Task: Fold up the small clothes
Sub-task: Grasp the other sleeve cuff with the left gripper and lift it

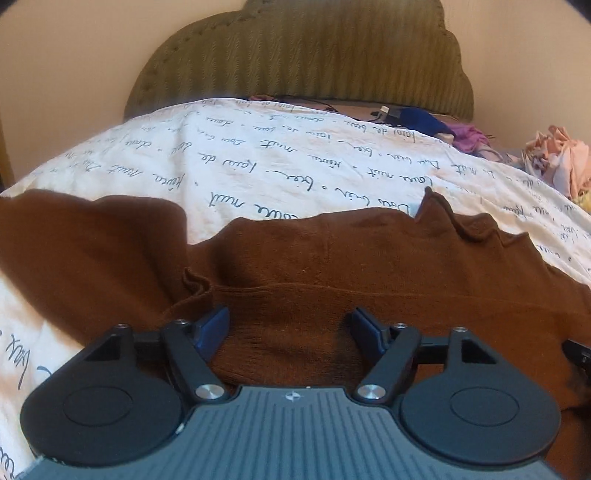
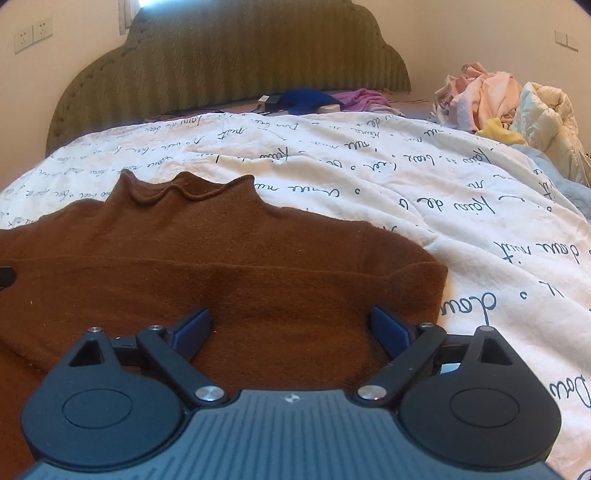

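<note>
A brown knit sweater [image 1: 314, 254] lies flat on a white duvet printed with black script [image 1: 258, 155]. Its bottom part is folded up over the body, and the high collar [image 2: 184, 192] points toward the headboard. One sleeve [image 1: 92, 236] spreads out at the left. My left gripper [image 1: 290, 321] is open, its blue-padded fingers [image 1: 214, 325] low over the folded fabric. My right gripper [image 2: 290, 321] is open over the sweater's right part [image 2: 295, 288], near its right edge. Neither holds anything.
An olive padded headboard [image 2: 229, 55] stands at the far end. A blue garment [image 2: 303, 98] and a purple one [image 2: 358, 96] lie below it. A pile of pink and cream clothes [image 2: 509, 99] sits at the far right. Wall sockets [image 2: 33, 33] are at upper left.
</note>
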{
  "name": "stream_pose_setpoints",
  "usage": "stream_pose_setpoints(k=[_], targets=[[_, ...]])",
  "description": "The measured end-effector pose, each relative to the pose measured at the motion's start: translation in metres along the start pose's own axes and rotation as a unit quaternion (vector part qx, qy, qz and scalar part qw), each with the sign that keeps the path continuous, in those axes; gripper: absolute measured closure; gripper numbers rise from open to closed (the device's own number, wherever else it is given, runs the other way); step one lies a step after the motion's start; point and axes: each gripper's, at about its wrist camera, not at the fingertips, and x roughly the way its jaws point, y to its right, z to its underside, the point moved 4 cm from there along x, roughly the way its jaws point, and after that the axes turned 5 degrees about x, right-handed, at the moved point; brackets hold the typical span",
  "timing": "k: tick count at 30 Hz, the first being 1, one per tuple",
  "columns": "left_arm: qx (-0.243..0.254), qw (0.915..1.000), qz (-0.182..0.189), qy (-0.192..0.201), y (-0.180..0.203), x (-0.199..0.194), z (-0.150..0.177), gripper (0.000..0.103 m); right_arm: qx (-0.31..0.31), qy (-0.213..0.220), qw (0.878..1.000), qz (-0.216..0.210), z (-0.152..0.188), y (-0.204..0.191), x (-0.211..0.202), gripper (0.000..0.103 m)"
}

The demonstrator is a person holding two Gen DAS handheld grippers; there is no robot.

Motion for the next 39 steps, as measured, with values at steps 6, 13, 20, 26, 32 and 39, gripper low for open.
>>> stream_pose_setpoints(k=[6, 13, 20, 26, 32, 39], targets=[[-0.098, 0.9889, 0.034, 0.107, -0.078, -0.066, -0.012, 0.011, 0.006, 0.002, 1.000, -0.008, -0.003, 0.000, -0.003, 0.007], [-0.440, 0.8864, -0.021, 0.142, -0.314, -0.078, -0.013, 0.011, 0.005, 0.005, 1.000, -0.009, -0.003, 0.000, -0.004, 0.007], [-0.528, 0.8435, -0.014, 0.099, -0.399, -0.026, -0.012, 0.026, 0.005, 0.005, 1.000, -0.008, -0.003, -0.001, -0.004, 0.007], [-0.474, 0.8754, -0.039, 0.085, -0.396, 0.001, -0.031, 0.056, 0.005, 0.005, 1.000, -0.009, -0.003, -0.001, -0.004, 0.007], [-0.427, 0.8988, -0.081, 0.058, -0.393, 0.008, -0.033, 0.101, 0.007, 0.006, 1.000, -0.010, -0.003, 0.000, -0.003, 0.007], [-0.356, 0.9174, -0.143, 0.105, -0.361, -0.030, -0.062, 0.101, 0.010, 0.006, 1.000, -0.011, -0.003, 0.000, -0.003, 0.007]])
